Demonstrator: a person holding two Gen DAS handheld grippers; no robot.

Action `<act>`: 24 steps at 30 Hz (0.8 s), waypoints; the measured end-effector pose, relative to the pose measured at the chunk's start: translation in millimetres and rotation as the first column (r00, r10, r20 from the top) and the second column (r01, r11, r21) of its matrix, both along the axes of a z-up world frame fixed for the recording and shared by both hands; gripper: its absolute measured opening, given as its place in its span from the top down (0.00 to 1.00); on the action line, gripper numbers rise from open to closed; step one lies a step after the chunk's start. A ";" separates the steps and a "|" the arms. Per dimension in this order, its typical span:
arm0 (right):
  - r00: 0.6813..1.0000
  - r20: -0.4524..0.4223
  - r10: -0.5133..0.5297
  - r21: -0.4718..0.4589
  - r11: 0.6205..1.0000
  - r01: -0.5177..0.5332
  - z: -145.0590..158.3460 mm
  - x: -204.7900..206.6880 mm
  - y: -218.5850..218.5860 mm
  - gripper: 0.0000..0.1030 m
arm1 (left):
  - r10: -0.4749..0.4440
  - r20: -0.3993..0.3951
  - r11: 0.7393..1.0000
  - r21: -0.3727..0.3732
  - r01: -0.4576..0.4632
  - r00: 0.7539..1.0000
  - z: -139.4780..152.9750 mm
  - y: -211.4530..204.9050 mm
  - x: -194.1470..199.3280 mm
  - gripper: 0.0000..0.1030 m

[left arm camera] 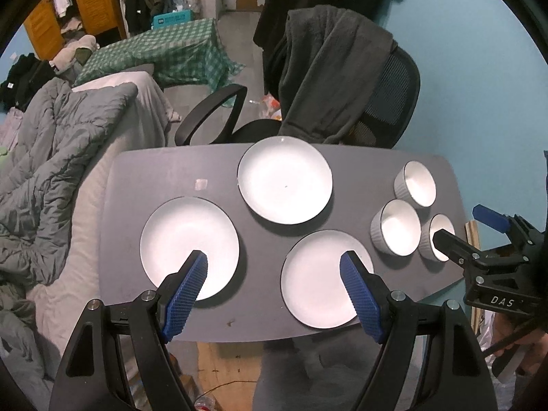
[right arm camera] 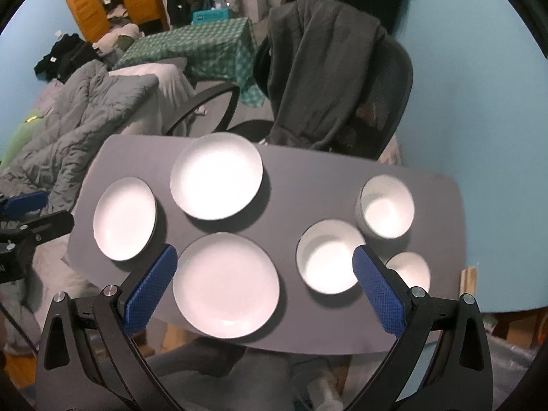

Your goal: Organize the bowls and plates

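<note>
Your left gripper (left arm camera: 274,270) hangs above the near edge of the grey table (left arm camera: 171,178), jaws spread wide, nothing between them. Your right gripper (right arm camera: 263,267) is the same: released, empty, above the near edge.

Nearest you, the front plate (left arm camera: 318,281) sits close to the table's near edge; in the left wrist view its right part lies behind the right blue pad. In the right wrist view that front plate (right arm camera: 226,284) falls between the two pads, below them. The left plate (left arm camera: 185,243) lies near the table's left side, with the left pad over its near rim. Bare tabletop separates the two plates.

On the right, three bowls cluster: the small bowl (right arm camera: 411,267) nearest the right edge, the middle bowl (right arm camera: 328,257) just beside it, partly behind the right pad, and the far bowl (right arm camera: 387,205) behind them. The bowls sit near each other; whether they touch is unclear.

Farther back, the rear plate (left arm camera: 284,179) reaches the table's far edge. Open tabletop lies at the far left corner.

Beyond the table stands an office chair (left arm camera: 394,102) draped with a dark garment (left arm camera: 328,68), tight against the far edge. A bed with a grey quilt (left arm camera: 51,157) runs along the left side.
</note>
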State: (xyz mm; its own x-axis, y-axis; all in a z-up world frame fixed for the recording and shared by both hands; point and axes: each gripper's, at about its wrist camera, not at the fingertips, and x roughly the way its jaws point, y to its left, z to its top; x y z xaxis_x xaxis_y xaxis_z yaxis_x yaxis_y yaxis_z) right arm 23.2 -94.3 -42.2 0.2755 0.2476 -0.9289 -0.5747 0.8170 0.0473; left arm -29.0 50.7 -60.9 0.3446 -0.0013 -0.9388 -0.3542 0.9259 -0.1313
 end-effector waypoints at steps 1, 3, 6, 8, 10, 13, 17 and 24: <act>1.000 -0.011 -0.006 -0.006 1.000 0.006 -5.9 -0.3 -1.2 0.02 | -0.003 -0.006 1.000 -0.002 0.003 1.000 -2.6 0.7 -0.1 0.22; 0.999 -0.031 -0.015 -0.013 1.000 0.015 -16.2 -0.6 -3.8 0.02 | -0.006 -0.017 1.000 -0.009 0.006 1.000 -8.9 2.2 -0.2 0.22; 0.998 -0.058 -0.034 -0.022 0.999 0.032 -31.4 -2.4 -8.4 0.02 | -0.007 -0.035 1.000 -0.028 0.006 0.999 -22.7 3.9 2.6 0.22; 0.996 -0.081 -0.048 -0.029 0.999 0.046 -42.3 -2.9 -11.6 0.02 | -0.010 -0.047 0.999 -0.045 0.008 0.999 -32.6 4.9 2.7 0.22; 0.992 -0.105 -0.064 -0.030 0.998 0.062 -55.9 -2.8 -18.2 0.02 | -0.013 -0.064 0.998 -0.067 0.009 0.998 -46.1 4.5 4.2 0.22; 0.987 -0.137 -0.088 -0.053 0.995 0.081 -75.2 -3.7 -26.2 0.02 | -0.018 -0.085 0.994 -0.106 0.009 0.996 -67.8 2.1 5.0 0.22; 0.979 -0.174 -0.106 -0.083 0.992 0.093 -96.0 -6.7 -33.8 0.03 | -0.013 -0.106 0.991 -0.132 -0.001 0.994 -91.7 -0.9 4.0 0.22; 0.951 -0.288 -0.112 -0.071 0.993 0.095 -138.0 -16.7 -42.8 0.06 | -0.002 -0.152 0.987 -0.161 -0.023 0.988 -129.6 -4.9 4.0 0.22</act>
State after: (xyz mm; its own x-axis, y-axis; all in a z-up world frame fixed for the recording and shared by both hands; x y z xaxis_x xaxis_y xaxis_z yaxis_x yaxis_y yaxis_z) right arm 6.6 -137.1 -180.2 0.0123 0.1775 -0.9840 -0.4546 0.8775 0.1526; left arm -25.0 45.8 -190.4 0.1992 -0.1544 -0.9677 -0.3914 0.8928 -0.2230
